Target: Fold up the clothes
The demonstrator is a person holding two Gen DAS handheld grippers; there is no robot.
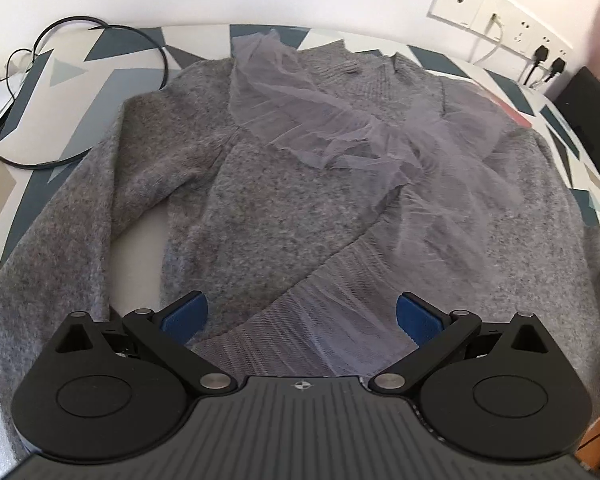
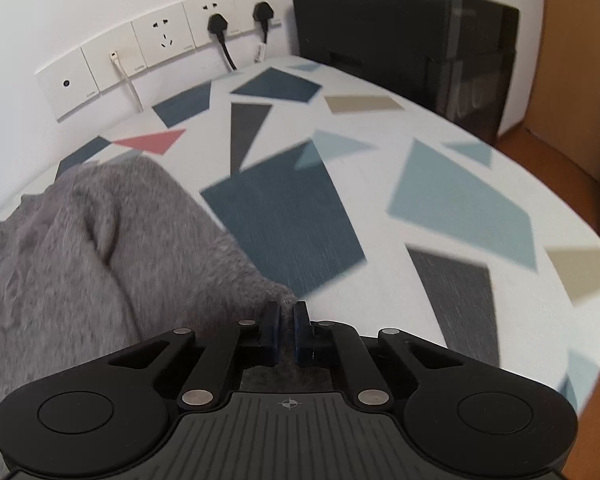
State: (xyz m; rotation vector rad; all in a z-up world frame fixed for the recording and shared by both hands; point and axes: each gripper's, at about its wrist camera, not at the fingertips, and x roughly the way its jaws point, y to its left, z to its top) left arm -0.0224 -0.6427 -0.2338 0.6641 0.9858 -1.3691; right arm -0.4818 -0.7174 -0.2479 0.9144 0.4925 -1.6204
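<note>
A fuzzy grey sweater (image 1: 268,200) with sheer lilac ruffles (image 1: 320,120) lies spread flat on the patterned table, its neck toward the wall and sleeves out to both sides. My left gripper (image 1: 302,316) hovers wide open over the sweater's lower hem, blue pads apart with only fabric beneath them. In the right wrist view the sweater's edge (image 2: 140,248) bunches up at the left, and my right gripper (image 2: 287,330) is shut on a pinch of that grey knit. The view there is blurred by motion.
The tablecloth (image 2: 440,200) has blue, grey, tan and red shapes. Black cables (image 1: 60,92) loop at the table's far left. Wall sockets (image 2: 160,52) with plugs line the wall. A black box (image 2: 412,40) stands at the far right corner, with a mug above it.
</note>
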